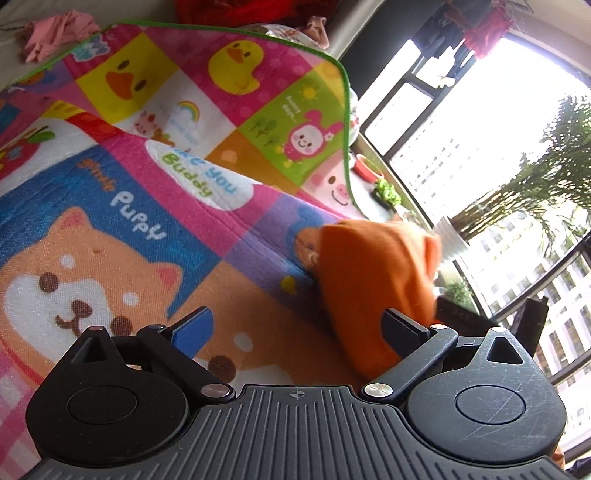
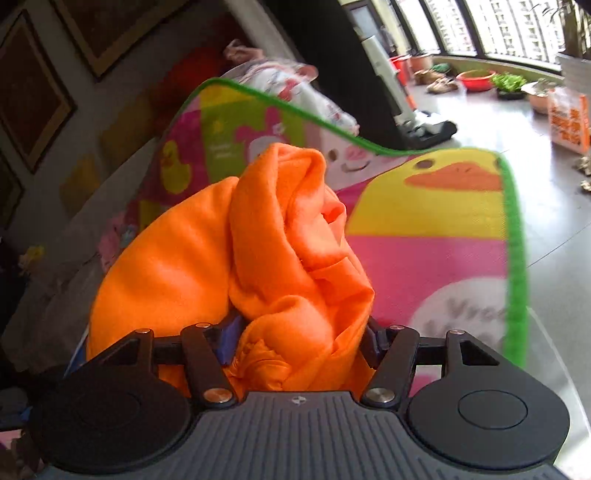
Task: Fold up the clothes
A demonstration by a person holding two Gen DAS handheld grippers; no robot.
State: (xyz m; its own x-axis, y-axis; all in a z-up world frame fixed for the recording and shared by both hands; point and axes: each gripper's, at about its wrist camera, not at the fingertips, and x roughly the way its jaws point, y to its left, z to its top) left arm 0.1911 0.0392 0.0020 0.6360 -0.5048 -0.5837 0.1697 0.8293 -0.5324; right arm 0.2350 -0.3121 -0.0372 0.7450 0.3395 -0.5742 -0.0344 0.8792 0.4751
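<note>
An orange garment [image 2: 288, 229] lies bunched in a heap on a colourful cartoon play mat [image 2: 424, 258]. In the right wrist view it fills the space between the fingers of my right gripper [image 2: 303, 336], whose jaws stand well apart; the cloth covers the pads, and I see no pinch in the fabric. In the left wrist view the same orange garment [image 1: 373, 288] sits at the right, just beyond the right finger [image 1: 402, 328]. My left gripper [image 1: 297, 328] is wide open over the mat [image 1: 129, 229], with nothing between its fingers.
A pink garment [image 1: 55, 33] and a red pile [image 1: 221, 11] lie beyond the mat's far edge. Past the mat's green border [image 2: 515, 240] is bare floor with a floor cleaner [image 2: 410, 110], a red basin [image 2: 474, 79], potted plants [image 2: 509, 83] and an orange bag [image 2: 567, 122] by the windows.
</note>
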